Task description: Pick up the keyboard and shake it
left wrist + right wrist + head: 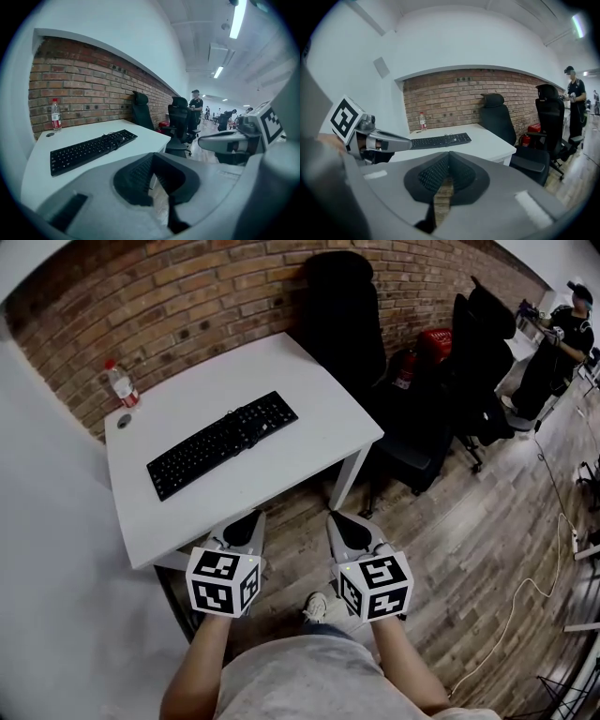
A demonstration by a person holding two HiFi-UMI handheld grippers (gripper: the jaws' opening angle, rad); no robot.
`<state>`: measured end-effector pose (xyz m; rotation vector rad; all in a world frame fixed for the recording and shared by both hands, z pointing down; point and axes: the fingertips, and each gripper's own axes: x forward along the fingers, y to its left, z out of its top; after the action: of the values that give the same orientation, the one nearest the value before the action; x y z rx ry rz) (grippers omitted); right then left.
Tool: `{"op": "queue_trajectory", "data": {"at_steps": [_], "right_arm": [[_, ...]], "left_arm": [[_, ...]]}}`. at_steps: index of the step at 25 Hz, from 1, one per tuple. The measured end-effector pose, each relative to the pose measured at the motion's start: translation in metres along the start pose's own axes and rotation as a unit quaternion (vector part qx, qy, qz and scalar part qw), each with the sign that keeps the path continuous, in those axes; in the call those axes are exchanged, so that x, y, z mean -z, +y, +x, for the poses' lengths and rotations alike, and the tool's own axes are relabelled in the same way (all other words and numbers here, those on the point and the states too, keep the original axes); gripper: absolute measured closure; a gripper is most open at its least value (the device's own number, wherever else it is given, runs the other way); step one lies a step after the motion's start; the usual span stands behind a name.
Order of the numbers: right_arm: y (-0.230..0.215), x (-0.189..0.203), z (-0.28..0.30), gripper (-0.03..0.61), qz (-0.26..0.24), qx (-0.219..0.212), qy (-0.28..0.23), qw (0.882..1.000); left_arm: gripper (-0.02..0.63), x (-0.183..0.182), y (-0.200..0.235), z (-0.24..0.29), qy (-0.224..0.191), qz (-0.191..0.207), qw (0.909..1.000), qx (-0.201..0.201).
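Observation:
A black keyboard (223,442) lies diagonally on the white table (309,390), its cable bunched on top near the right half. It also shows in the left gripper view as the keyboard (89,149) and in the right gripper view as the keyboard (440,140). My left gripper (251,518) hangs shut and empty just off the table's near edge. Beside it, my right gripper (339,517) is shut and empty too, over the floor. Both sit well short of the keyboard. The jaw tips meet in each gripper view, left gripper (152,155), right gripper (448,154).
A plastic bottle (121,384) with a red cap stands at the table's far left corner beside a small dark disc (124,421). Black office chairs (342,306) stand right of the table by the brick wall. A person (561,343) stands at far right. A white cable (525,601) trails on the wooden floor.

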<state>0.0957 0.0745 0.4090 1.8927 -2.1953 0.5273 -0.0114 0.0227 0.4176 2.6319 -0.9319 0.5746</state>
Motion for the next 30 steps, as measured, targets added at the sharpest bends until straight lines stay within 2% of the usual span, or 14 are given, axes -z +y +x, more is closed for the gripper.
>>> {"op": "queue_trajectory", "data": {"at_steps": [12,21,30], "right_arm": [[-0.059,-0.022,0.042,0.568,-0.008,-0.039,0.0,0.999],[-0.064,-0.034,0.075,0.568,-0.025,-0.074,0.001,0.997],[-0.057,-0.045,0.124,0.568,-0.043,-0.103,0.013,0.994]], "left_arm": [[0.623,-0.023,0.004,0.053,0.003,-0.014,0.9991,-0.041],[0.623,-0.029,0.029,0.063,-0.004,-0.031,0.9964,-0.079],[0.623,-0.032,0.074,0.072,-0.014,-0.057,0.9921,-0.111]]}}
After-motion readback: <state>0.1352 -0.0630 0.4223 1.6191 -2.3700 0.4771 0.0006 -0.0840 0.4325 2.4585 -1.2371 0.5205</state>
